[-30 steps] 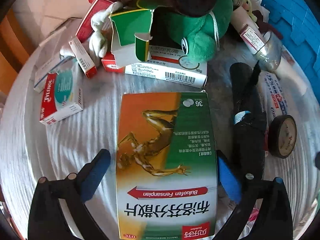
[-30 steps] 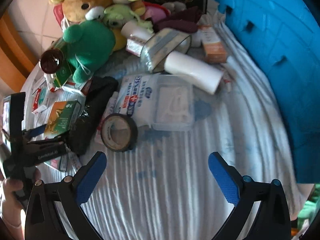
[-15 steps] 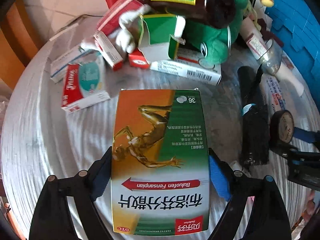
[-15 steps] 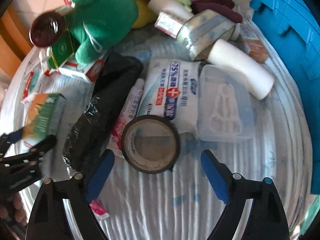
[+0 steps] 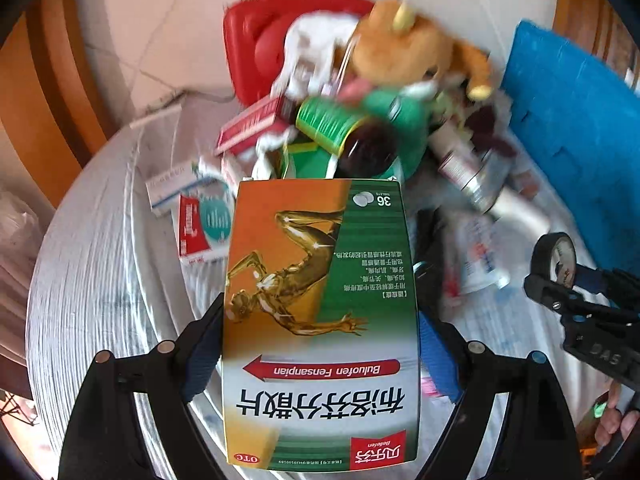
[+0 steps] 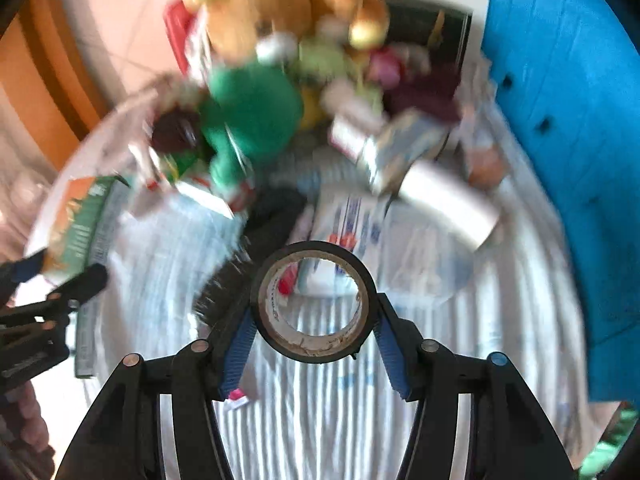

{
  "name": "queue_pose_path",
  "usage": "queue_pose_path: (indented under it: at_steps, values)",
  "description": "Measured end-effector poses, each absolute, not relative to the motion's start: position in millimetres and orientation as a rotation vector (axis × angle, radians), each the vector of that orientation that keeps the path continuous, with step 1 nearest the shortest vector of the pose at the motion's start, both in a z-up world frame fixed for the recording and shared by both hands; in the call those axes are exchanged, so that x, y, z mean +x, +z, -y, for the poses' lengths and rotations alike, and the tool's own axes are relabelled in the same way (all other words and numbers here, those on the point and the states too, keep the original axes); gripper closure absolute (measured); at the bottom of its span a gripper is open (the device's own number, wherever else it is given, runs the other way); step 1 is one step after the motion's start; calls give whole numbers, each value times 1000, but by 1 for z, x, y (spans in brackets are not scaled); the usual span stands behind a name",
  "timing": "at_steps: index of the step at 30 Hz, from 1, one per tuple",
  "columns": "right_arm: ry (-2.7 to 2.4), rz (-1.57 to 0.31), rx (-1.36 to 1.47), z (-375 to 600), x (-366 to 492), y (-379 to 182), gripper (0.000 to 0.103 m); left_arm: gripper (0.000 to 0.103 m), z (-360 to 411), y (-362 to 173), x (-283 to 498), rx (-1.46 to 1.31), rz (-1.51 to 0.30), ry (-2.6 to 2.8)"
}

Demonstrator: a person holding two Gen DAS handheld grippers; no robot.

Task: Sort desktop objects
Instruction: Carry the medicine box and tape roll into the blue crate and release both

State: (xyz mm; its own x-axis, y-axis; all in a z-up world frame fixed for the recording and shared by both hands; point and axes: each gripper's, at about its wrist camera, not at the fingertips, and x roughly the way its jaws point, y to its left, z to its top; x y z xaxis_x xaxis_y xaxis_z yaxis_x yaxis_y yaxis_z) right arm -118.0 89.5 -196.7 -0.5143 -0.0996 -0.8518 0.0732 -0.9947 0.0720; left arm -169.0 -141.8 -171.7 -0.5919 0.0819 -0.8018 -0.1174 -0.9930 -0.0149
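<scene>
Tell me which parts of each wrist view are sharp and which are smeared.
Left wrist view: the medicine box in the left gripper is sharp; the toy pile behind is smeared. Right wrist view: the black tape roll in the right gripper is fairly crisp; everything beyond is blurred.

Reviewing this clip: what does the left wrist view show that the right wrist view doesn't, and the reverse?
Only the left wrist view shows the printed face of the medicine box clamped in the left gripper, and the red-and-teal carton behind it. Only the right wrist view shows the right gripper closing on both sides of the black tape roll. Both show the green plush toy, the blue bin, the box and the tape.
</scene>
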Motion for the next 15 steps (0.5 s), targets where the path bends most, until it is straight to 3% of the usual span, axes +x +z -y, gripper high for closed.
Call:
queue_pose_path:
  at_steps: [7,15]
  values:
    - [-2815,29,1200,-130,-86,-102,46,17,98,-103,-153,-1131,-73,2745]
    - [-3000,66,904,-235,-43,-11,46,17,-12,-28,-127,-834,-130,2714]
